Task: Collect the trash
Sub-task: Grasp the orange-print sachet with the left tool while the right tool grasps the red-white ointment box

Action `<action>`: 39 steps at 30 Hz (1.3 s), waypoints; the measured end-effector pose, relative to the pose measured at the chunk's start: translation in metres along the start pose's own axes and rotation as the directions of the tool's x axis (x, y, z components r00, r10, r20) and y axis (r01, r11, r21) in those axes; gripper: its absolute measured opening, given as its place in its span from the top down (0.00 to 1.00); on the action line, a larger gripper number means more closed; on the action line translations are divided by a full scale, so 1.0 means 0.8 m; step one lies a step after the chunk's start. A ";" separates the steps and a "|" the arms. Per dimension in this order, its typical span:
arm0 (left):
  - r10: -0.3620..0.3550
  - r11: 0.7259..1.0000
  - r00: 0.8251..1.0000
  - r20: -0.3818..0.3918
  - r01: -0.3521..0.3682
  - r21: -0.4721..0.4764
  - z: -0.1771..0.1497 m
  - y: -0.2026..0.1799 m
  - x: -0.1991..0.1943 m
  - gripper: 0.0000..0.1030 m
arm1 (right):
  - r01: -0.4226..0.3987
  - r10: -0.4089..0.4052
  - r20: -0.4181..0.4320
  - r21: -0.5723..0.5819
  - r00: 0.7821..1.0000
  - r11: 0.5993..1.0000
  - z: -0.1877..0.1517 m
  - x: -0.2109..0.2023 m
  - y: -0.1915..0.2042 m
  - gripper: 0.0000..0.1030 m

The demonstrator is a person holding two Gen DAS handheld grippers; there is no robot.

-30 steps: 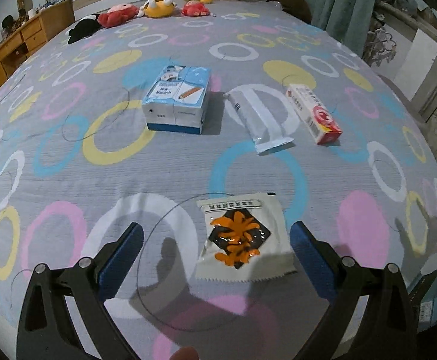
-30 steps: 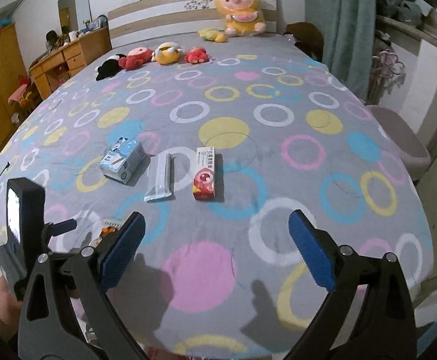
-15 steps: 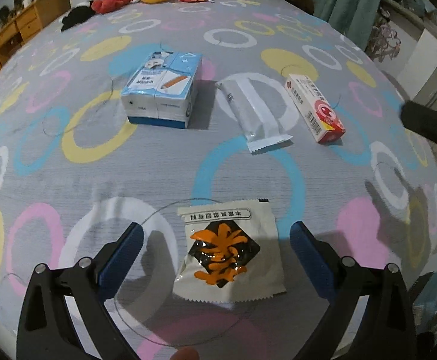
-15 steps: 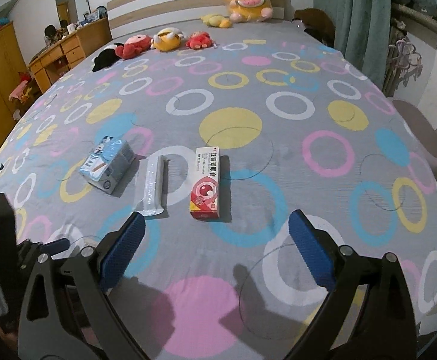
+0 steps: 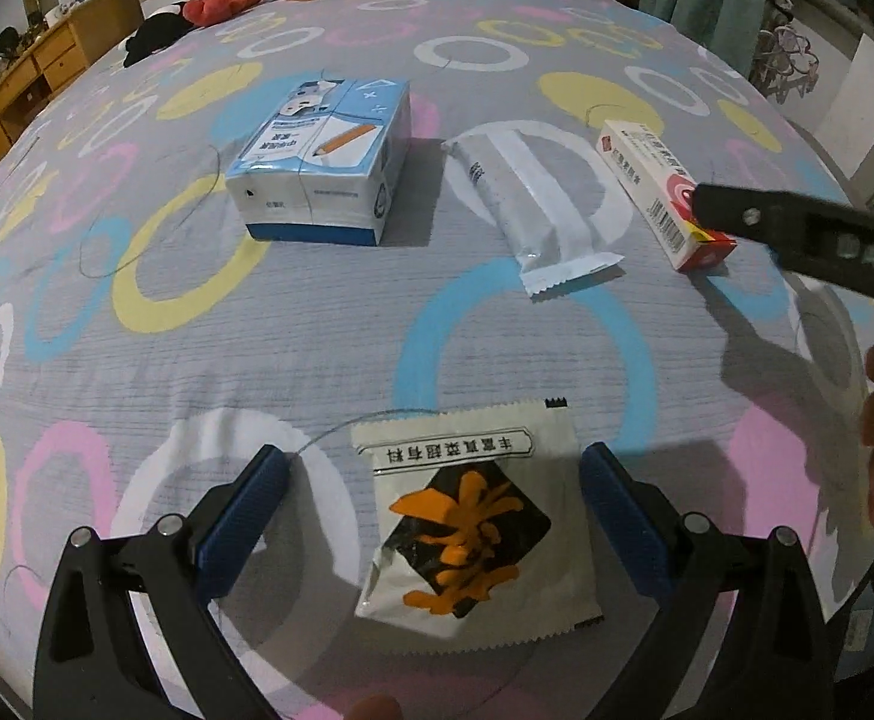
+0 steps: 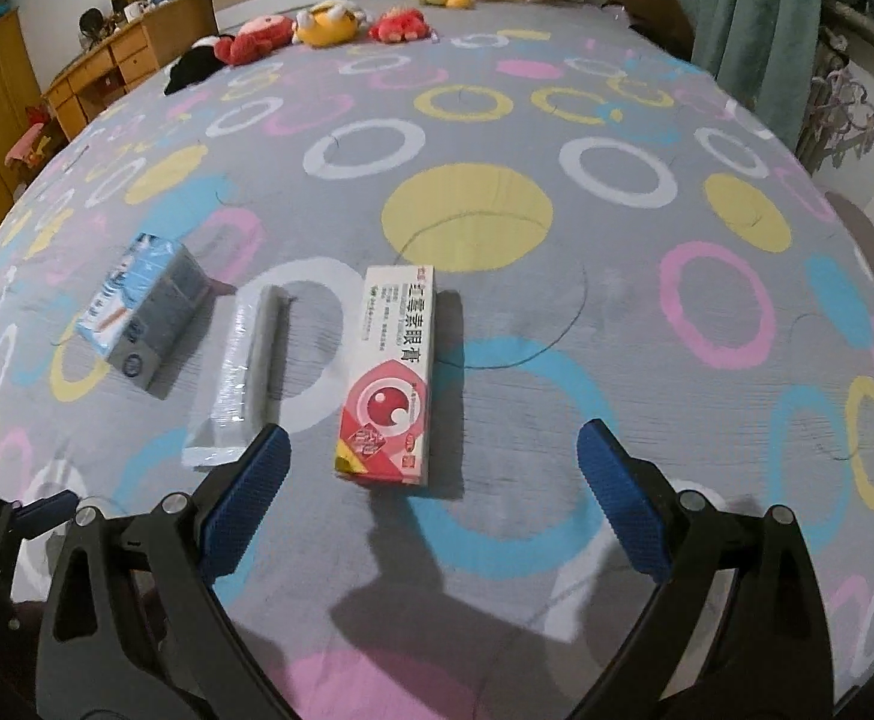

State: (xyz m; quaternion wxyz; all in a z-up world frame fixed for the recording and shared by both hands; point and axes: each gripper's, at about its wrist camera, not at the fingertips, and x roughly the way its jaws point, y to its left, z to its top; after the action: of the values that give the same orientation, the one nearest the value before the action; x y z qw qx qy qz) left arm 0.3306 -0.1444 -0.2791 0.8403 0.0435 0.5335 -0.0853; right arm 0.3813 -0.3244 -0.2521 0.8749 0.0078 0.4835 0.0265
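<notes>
A white sachet with an orange and black print point(image 5: 474, 521) lies flat on the bed between the fingers of my open left gripper point(image 5: 434, 483). Beyond it lie a blue tissue pack point(image 5: 323, 159), a silver wrapper point(image 5: 532, 210) and a red and white carton point(image 5: 664, 192). My right gripper point(image 6: 434, 480) is open, with the red and white carton point(image 6: 392, 372) just ahead between its fingers. The silver wrapper point(image 6: 245, 372) and the tissue pack point(image 6: 146, 306) lie to its left. The right gripper's arm point(image 5: 796, 228) shows in the left wrist view over the carton.
The bed has a grey cover with coloured rings point(image 6: 556, 138). Plush toys point(image 6: 329, 24) line the far end. A wooden dresser point(image 6: 113, 66) stands far left, a green curtain point(image 6: 754, 12) at the right. The bed's edge runs close below both grippers.
Both grippers have moved forward and lower. The sachet now sits between the left fingers, and the carton is close before the right fingers. The right gripper's arm has come into the left wrist view.
</notes>
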 end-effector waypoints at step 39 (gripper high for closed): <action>-0.026 0.998 0.995 0.100 0.031 -0.049 -0.018 -0.001 -0.041 0.87 | 0.072 -0.071 0.019 -0.095 0.997 0.993 0.000 0.021 0.029 0.69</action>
State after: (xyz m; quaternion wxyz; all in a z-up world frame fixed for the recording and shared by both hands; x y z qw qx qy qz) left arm 0.3042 -0.1396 -0.2559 0.8654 0.0102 0.4935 -0.0860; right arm 0.3892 -0.3005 -0.2658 0.8785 -0.0514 0.4747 0.0184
